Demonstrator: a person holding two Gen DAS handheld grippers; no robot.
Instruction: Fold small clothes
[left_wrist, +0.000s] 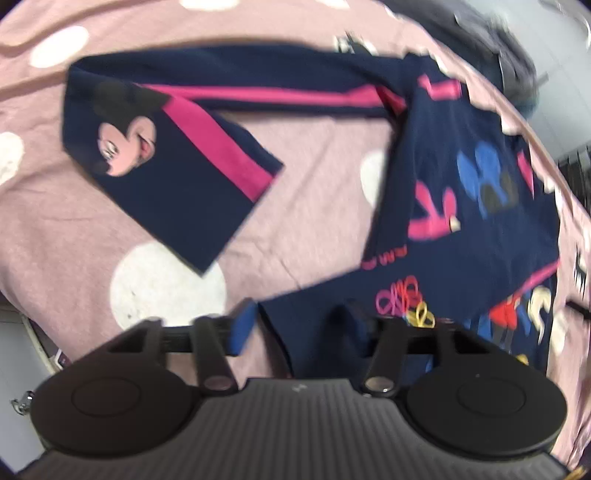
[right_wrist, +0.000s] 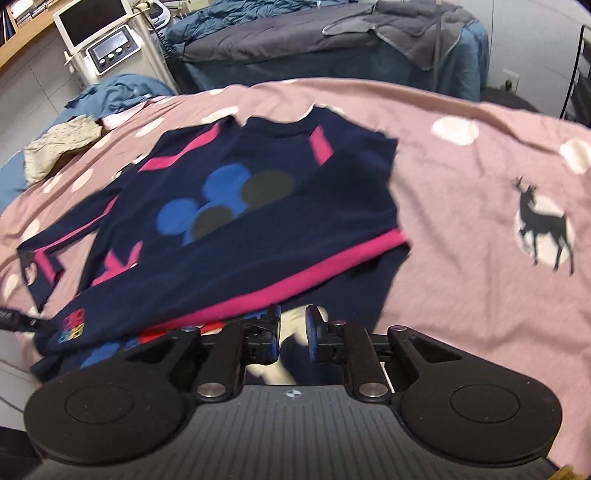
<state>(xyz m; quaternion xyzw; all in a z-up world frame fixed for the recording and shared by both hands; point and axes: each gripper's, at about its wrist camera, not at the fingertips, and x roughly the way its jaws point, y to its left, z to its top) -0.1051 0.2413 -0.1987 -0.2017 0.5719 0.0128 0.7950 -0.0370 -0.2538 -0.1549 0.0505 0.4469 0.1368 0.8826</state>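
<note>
A navy sweater (right_wrist: 236, 221) with pink stripes and blue and dark circles lies flat on the pink bedspread (right_wrist: 461, 206). One sleeve is folded across its body, pink stripe (right_wrist: 295, 280) showing. In the left wrist view the other sleeve (left_wrist: 177, 155), with a cartoon mouse print, stretches out to the left. My left gripper (left_wrist: 299, 323) hangs low over the hem corner (left_wrist: 314, 314); its jaws stand apart with the cloth edge between them, and the left pad (left_wrist: 243, 326) is clear of the fabric. My right gripper (right_wrist: 294, 328) is narrowly open just above the sweater's lower part, holding nothing.
The bedspread has white dots and a black deer print (right_wrist: 543, 229). A beige cloth (right_wrist: 59, 147) and blue bedding (right_wrist: 118, 92) lie at the back left. A white machine with a screen (right_wrist: 99, 37) and a grey-covered bed (right_wrist: 332, 40) stand behind.
</note>
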